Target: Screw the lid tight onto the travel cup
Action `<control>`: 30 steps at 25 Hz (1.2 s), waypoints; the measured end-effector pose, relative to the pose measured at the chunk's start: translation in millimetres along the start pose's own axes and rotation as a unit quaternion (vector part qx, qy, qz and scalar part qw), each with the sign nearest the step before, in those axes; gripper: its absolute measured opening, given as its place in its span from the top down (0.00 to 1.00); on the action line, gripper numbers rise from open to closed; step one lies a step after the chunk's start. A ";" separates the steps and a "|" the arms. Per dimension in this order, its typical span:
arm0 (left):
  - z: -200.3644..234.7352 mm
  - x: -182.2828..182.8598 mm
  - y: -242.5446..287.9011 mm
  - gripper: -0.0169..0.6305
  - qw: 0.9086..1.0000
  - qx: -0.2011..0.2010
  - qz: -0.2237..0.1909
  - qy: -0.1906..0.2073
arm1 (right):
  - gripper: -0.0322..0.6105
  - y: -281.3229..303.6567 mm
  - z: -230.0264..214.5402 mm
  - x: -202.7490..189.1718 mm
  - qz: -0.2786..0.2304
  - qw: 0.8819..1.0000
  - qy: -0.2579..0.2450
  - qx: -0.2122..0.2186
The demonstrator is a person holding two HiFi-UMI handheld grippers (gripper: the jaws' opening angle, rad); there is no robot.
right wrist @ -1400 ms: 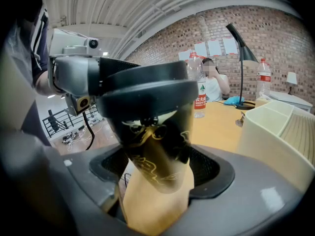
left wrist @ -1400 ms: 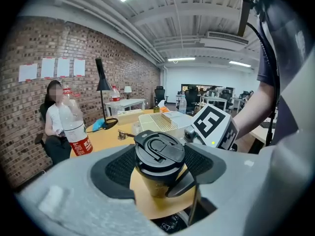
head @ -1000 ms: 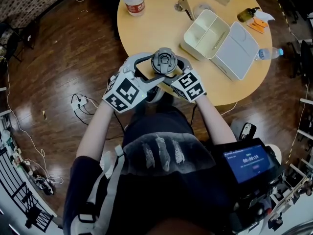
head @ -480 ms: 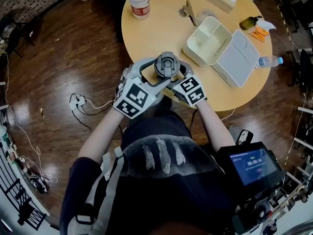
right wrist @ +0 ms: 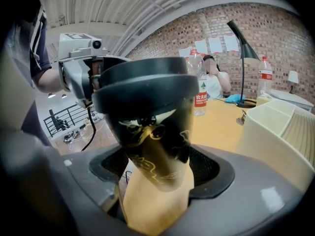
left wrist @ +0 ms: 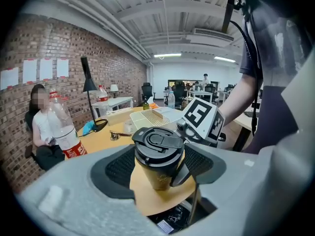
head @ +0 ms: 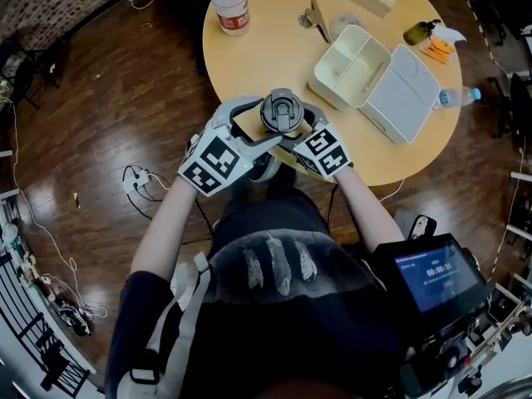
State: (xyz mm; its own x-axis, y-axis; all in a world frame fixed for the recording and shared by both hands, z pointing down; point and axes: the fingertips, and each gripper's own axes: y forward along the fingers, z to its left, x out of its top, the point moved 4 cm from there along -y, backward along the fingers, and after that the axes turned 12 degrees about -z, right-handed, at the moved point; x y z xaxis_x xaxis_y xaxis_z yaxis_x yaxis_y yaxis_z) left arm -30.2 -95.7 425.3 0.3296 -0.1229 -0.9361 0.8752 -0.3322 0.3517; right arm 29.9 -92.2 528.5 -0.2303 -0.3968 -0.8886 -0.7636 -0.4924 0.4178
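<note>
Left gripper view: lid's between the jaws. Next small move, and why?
Probably close the left gripper on the lid, then twist. Its jaws stand apart either side of the lid with gaps showing, while the right gripper looks clamped on the travel cup body, so the cup seems braced for turning.

Round wooden desk (head: 266, 48). Far edge: clear bottle (head: 230, 2), red label, upright. Metal clip (head: 316, 15) near a divided cream box (head: 352, 65); box lid (head: 402, 88) lies against its right side. Small amber bottle (head: 418, 30) beyond. Water bottle (head: 457, 96) on its side at the desk's right rim. Cable (head: 137, 177) on wood floor
</note>
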 end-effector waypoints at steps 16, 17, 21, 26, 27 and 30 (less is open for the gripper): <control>-10.1 -3.5 1.1 0.47 0.988 0.126 -0.038 -0.078 | 0.35 3.0 4.4 0.4 0.004 1.000 0.001 0.002; -8.8 -3.1 -0.5 0.47 0.989 0.120 -0.037 -0.080 | 0.35 3.1 4.6 0.8 0.004 1.000 0.001 0.002; -3.9 -2.0 -14.7 0.47 0.992 0.107 -0.022 -0.065 | 0.35 2.4 4.7 1.1 0.003 1.000 0.002 0.005; 0.4 6.2 -15.1 0.47 0.998 0.056 -0.020 -0.007 | 0.35 3.2 4.0 0.3 0.001 1.000 0.002 0.008; -0.5 6.8 -12.3 0.47 0.999 0.043 -0.016 0.008 | 0.35 3.1 4.8 -0.2 0.002 1.000 0.001 0.008; -5.0 4.5 -4.4 0.47 0.999 0.015 -0.005 0.032 | 0.35 3.5 8.1 -0.5 0.004 1.000 -0.003 0.009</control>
State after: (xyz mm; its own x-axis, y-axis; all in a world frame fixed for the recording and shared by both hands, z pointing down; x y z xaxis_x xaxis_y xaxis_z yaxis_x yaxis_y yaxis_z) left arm -30.9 -90.1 419.5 0.3435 -0.0589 -0.9373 0.8682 -0.3608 0.3408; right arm 22.4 -87.4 528.8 -0.2399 -0.3951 -0.8868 -0.7729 -0.4750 0.4207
